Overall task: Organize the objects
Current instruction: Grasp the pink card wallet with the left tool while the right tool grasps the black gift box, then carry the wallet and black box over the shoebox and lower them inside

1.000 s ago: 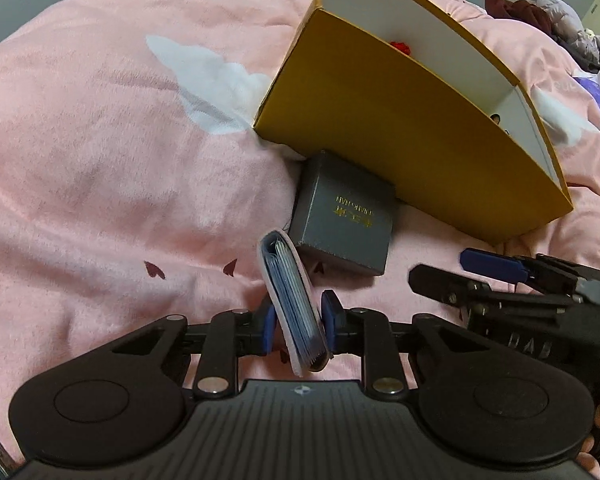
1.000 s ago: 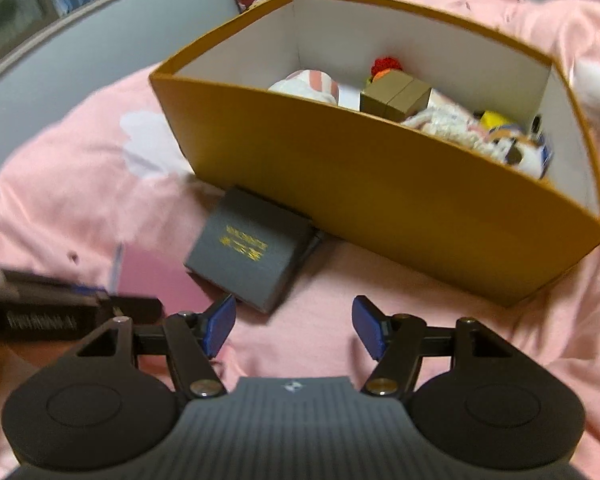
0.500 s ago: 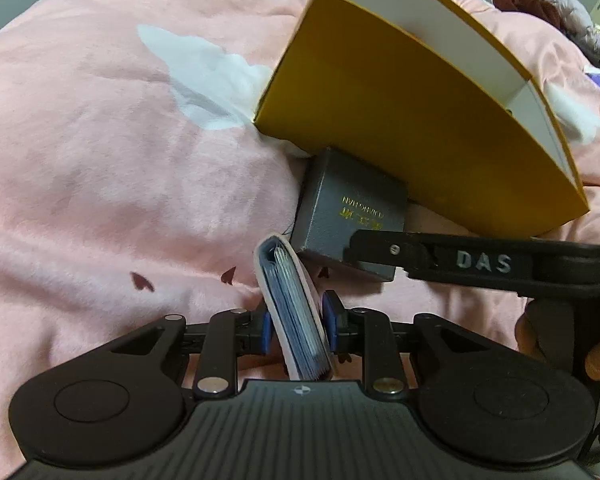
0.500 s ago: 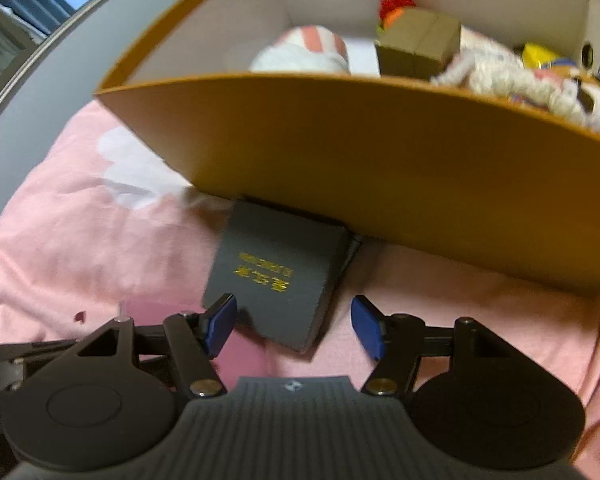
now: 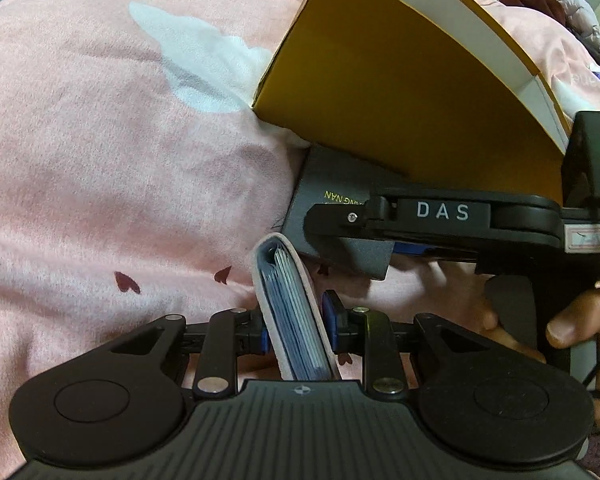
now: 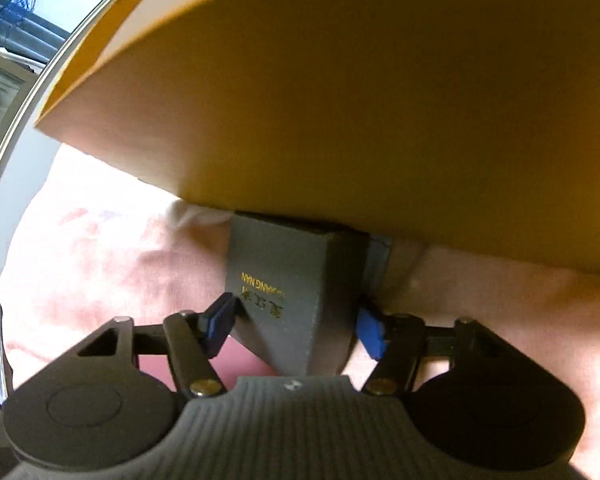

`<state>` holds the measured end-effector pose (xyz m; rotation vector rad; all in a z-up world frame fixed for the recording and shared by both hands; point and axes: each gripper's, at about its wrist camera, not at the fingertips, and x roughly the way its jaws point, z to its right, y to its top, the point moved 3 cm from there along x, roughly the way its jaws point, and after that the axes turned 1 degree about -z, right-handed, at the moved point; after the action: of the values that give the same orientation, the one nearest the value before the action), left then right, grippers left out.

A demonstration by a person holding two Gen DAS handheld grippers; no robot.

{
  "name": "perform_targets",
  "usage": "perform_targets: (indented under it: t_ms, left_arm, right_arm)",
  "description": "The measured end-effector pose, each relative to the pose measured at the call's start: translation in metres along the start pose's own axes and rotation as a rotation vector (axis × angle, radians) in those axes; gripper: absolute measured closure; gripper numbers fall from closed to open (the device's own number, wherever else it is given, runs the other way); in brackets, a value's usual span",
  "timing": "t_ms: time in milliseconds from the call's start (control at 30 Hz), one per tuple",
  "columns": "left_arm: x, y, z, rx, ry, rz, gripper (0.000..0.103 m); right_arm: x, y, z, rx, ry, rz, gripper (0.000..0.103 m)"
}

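Note:
My left gripper (image 5: 296, 330) is shut on a pale pink card wallet (image 5: 290, 300) with blue-grey cards inside, held upright just above the pink bedspread. A dark grey box with gold lettering (image 5: 324, 208) lies on the bed against the front wall of a big yellow cardboard box (image 5: 400, 100). My right gripper (image 6: 294, 326) is open with its blue pads on either side of the grey box (image 6: 284, 292); I cannot tell if the pads touch it. The right gripper also shows from the side in the left wrist view (image 5: 440, 216), over the grey box.
The pink bedspread (image 5: 120, 160) with white clouds and small red hearts covers the bed. The yellow box's wall (image 6: 360, 100) fills the top of the right wrist view. Crumpled clothes (image 5: 560, 4) lie at the far right. A window (image 6: 16, 40) is at the left.
My right gripper has moved forward and down from near the bed's front until its open fingers straddle the grey box. My left gripper has kept hold of the wallet and shifted slightly closer.

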<state>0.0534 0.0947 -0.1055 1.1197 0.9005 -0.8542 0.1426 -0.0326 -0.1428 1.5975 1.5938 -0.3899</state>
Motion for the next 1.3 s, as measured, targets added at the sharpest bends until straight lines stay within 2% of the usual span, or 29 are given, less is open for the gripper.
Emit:
perform_targets:
  t_ms: [267,400,600,700,767,900,1100,1300]
  left_arm:
    - [-0.004,-0.003,0.003,0.003,0.006,0.002,0.075]
    - [-0.007,-0.005,0.003,-0.003,0.005,0.002,0.075]
    - [-0.013,-0.007,0.006,0.000,0.003,0.009,0.074]
    - [-0.015,-0.009,0.008,0.019,0.006,0.021,0.074]
    - [-0.017,-0.011,0.006,0.028,0.007,0.026,0.075]
    - [-0.018,-0.014,0.003,0.036,0.010,0.036,0.075]
    - [-0.011,-0.016,0.002,0.040,0.020,0.047,0.075]
    - [-0.019,-0.019,0.007,0.060,0.022,0.069,0.080]
  right_arm:
    - [-0.030,-0.014,-0.019,-0.097,-0.010,0.078,0.060]
    - [-0.059,-0.020,-0.029,-0.140,-0.004,0.154,0.064]
    - [-0.104,-0.035,-0.031,-0.197,-0.073,0.216,0.068]
    - [-0.111,-0.044,-0.029,-0.238,-0.130,0.165,0.068]
    - [-0.108,-0.055,-0.027,-0.271,-0.215,0.086,0.067]
    - [-0.103,-0.077,-0.014,-0.287,-0.253,0.008,0.067]
    - [-0.105,-0.079,-0.014,-0.288,-0.266,-0.010,0.065]
    - [-0.116,-0.074,-0.014,-0.266,-0.258,0.027,0.062]
